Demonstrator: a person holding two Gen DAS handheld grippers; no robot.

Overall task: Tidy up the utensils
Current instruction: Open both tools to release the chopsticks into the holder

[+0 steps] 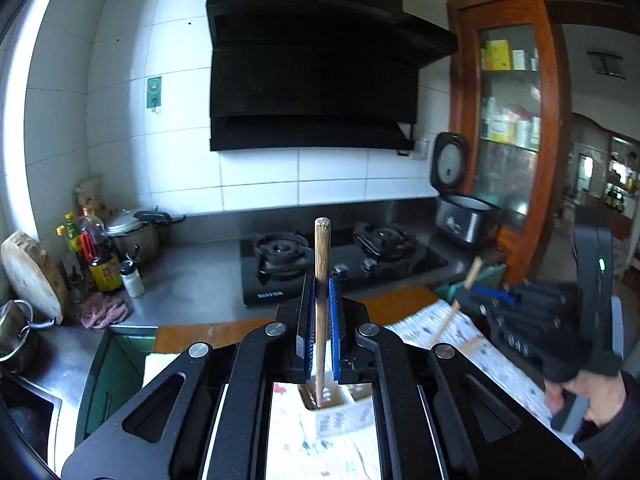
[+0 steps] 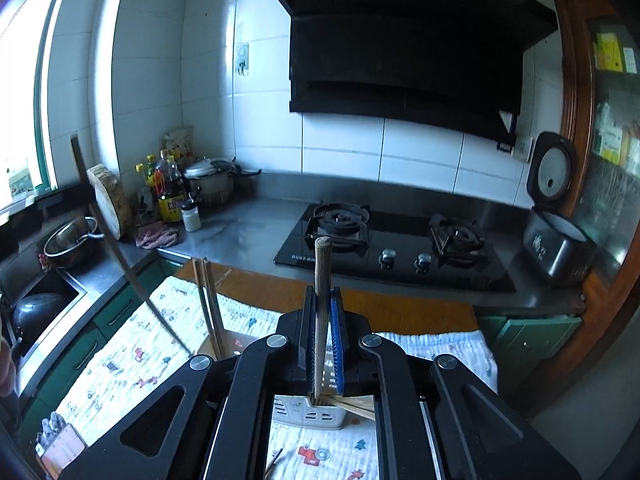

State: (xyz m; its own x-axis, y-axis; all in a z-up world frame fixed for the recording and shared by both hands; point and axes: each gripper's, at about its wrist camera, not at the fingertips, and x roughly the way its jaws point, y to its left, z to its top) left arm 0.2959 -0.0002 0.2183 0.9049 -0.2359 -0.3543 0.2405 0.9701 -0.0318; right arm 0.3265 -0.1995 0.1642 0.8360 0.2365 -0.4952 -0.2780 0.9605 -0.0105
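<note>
We saw the left gripper (image 1: pixel 321 312) built of glossy black linkage arms with round silver pivot screws and triangular cut-outs, its fingers (image 1: pixel 334 320) faced with ribbed blue pads. The right gripper (image 2: pixel 323 328) matched it, black with blue pads. Its handle carried a small green light, and the right hand (image 1: pixel 592 396) showed bare skin below a dark sleeve.

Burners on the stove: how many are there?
2. The left burner and the right burner sit side by side on the black cooktop, with two knobs at its front edge between them. None looks hidden.
</note>
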